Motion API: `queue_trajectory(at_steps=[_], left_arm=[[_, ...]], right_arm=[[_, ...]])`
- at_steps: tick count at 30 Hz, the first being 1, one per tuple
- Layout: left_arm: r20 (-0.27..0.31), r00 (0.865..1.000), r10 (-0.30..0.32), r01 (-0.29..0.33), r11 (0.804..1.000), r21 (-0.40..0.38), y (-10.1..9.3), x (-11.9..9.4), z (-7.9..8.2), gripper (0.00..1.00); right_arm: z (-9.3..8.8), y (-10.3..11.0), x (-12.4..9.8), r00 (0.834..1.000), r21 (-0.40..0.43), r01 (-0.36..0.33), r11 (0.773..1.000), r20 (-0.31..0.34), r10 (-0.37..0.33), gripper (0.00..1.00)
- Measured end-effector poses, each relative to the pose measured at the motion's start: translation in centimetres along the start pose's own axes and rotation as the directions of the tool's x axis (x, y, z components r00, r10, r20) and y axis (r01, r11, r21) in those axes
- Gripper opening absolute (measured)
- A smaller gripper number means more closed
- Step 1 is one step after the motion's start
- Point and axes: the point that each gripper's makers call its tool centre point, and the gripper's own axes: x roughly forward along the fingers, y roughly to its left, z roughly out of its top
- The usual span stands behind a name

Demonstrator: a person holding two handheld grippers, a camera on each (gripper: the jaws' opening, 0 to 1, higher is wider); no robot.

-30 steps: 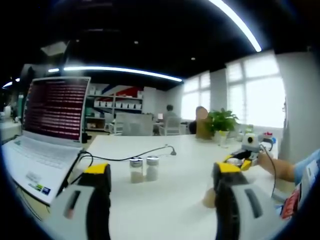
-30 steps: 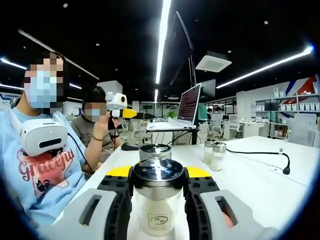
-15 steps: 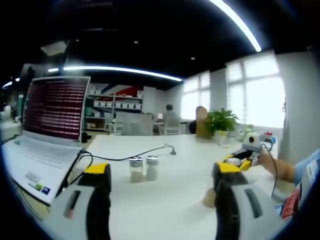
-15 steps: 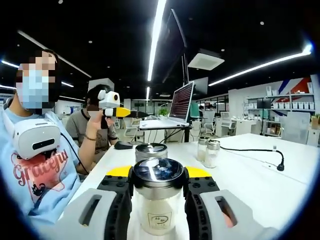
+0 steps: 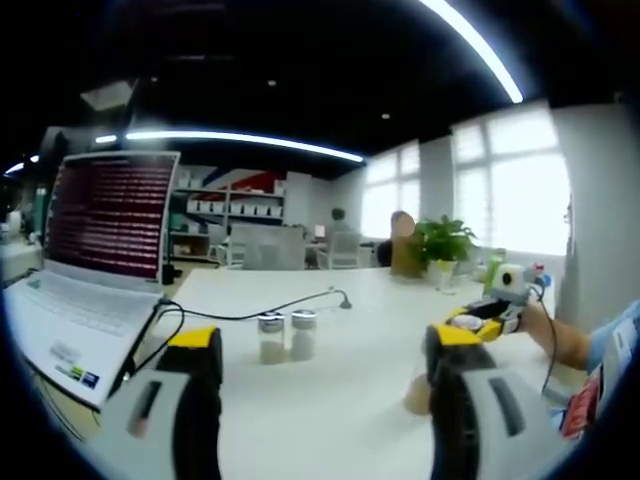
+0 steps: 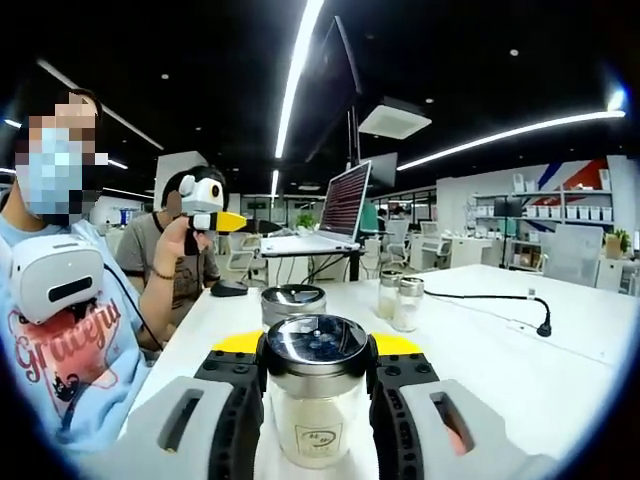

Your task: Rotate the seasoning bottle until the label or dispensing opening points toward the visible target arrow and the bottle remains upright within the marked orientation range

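Desk: your two grippers work over a long white desk (image 5: 330, 400), whose bare top runs away from you toward a bright window.
Laptop: a white open laptop (image 5: 90, 260) with red text on its screen sits at the desk's left edge in the left gripper view. In the right gripper view you see it at the far end (image 6: 325, 220).
Right gripper: your right gripper (image 6: 317, 400), black-padded with yellow tips, has its jaws clamped on either side of the bottle.
Left gripper: your left gripper (image 5: 318, 360) has its yellow-tipped jaws wide apart with nothing between them, and it hovers above the desk.
Seasoning bottle: the clear glass seasoning bottle with a shiny metal lid (image 6: 317, 395) stands upright between your right jaws, near the desk's near edge. A small square label faces the camera low on its front. You cannot tell from these views where any arrow lies.
Metal-lidded jar: a second round jar with a silver lid (image 6: 292, 305) stands just behind the bottle.
Shakers: two small glass shakers with metal caps (image 5: 280, 337) stand side by side and touching near the middle of the desk; the right gripper view shows them too (image 6: 398, 300).
Cable: a thin black cable (image 5: 260, 315) runs from the laptop across the desk behind the shakers.
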Motion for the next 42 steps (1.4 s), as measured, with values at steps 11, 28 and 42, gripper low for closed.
queue_trajectory(at_steps=[11, 28, 42], left_arm=[[0.008, 1.000, 0.006, -0.006, 1.000, -0.001, 0.3, -0.3, 0.2, 0.89], [0.009, 1.000, 0.003, -0.003, 1.000, -0.006, 0.3, -0.3, 0.2, 0.89], [0.016, 1.000, 0.013, -0.013, 1.000, -0.014, 0.8, -0.3, 0.3, 0.89]], right_arm=[[-0.1, 0.0, 0.0, 0.997, 0.004, 0.080, 0.997, -0.015, -0.079, 0.39], [-0.3, -0.2, 0.1, 0.979, 0.014, 0.203, 0.979, -0.022, -0.203, 0.39], [-0.4, -1.1, 0.0, 0.948, 0.013, 0.317, 0.948, -0.049, -0.316, 0.39]])
